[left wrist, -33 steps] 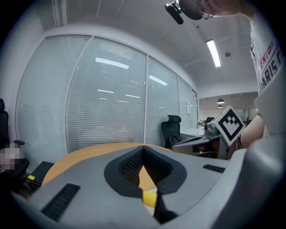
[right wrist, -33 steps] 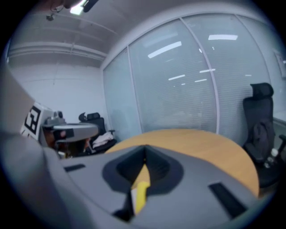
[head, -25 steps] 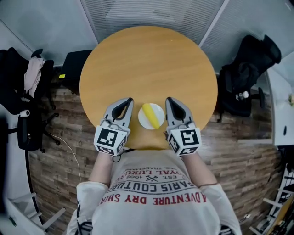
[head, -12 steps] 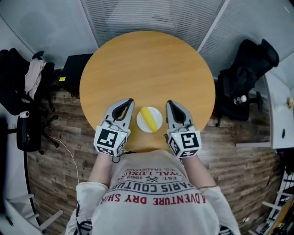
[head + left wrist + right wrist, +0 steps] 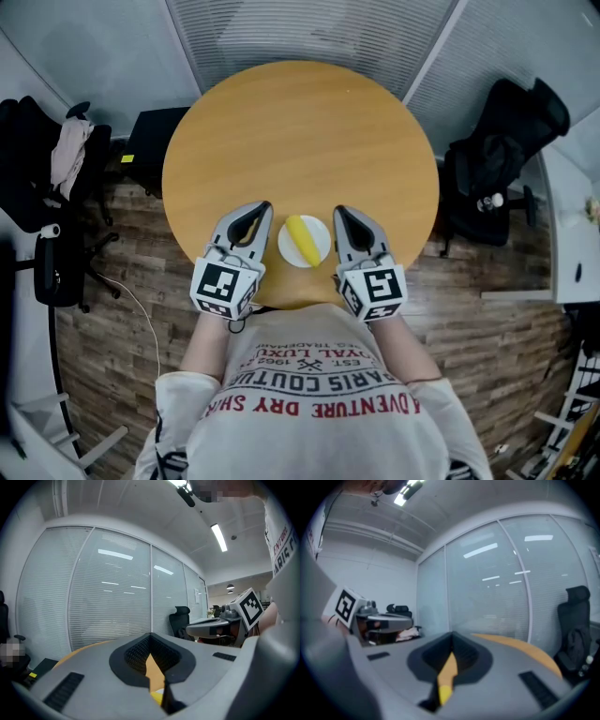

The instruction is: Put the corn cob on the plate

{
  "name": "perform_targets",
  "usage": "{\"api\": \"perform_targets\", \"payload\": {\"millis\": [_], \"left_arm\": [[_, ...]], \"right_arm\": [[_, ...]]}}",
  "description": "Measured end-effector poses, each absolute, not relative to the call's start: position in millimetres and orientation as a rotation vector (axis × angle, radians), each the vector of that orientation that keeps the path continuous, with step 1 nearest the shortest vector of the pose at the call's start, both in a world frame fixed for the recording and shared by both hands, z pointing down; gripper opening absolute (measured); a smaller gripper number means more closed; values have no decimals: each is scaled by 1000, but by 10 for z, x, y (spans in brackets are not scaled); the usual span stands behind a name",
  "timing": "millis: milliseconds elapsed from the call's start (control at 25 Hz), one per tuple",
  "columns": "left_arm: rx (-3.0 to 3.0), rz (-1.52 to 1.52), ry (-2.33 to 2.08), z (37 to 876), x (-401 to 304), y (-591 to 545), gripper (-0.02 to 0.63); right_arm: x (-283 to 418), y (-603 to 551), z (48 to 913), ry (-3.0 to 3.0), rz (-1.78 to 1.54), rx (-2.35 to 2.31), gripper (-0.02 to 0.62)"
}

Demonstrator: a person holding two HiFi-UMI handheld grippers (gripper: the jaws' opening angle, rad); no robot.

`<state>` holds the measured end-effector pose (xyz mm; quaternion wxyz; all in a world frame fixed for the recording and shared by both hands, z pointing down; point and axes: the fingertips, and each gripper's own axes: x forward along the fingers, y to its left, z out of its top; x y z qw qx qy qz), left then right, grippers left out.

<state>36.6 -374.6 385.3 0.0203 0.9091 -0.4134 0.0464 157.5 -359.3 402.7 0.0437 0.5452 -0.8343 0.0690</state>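
Note:
A yellow corn cob (image 5: 302,239) lies on a small white plate (image 5: 322,234) near the front edge of the round wooden table (image 5: 300,131). My left gripper (image 5: 262,206) rests just left of the plate, shut and empty. On the plate's right side is my right gripper (image 5: 340,212), also shut with nothing in it. Neither touches the cob. In the left gripper view the closed left gripper (image 5: 151,637) leaves a slit that shows a sliver of the corn cob (image 5: 157,696). The right gripper (image 5: 451,636) shows a similar sliver of the corn cob (image 5: 445,693).
A black office chair (image 5: 502,150) stands right of the table. Another chair (image 5: 47,178) with cloth on it stands at the left. A black box (image 5: 150,141) sits by the table's left edge. A thin cable (image 5: 150,319) runs across the wood floor.
The head view has shifted slightly. Both grippers, the plate and the corn cob keep their places.

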Motion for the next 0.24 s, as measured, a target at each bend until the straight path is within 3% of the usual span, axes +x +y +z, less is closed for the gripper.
{"api": "perform_targets", "payload": {"millis": [240], "left_arm": [[2815, 146, -1282, 3849, 352, -3696, 32]], "right_arm": [[1527, -3523, 4020, -2562, 201, 1649, 28]]}}
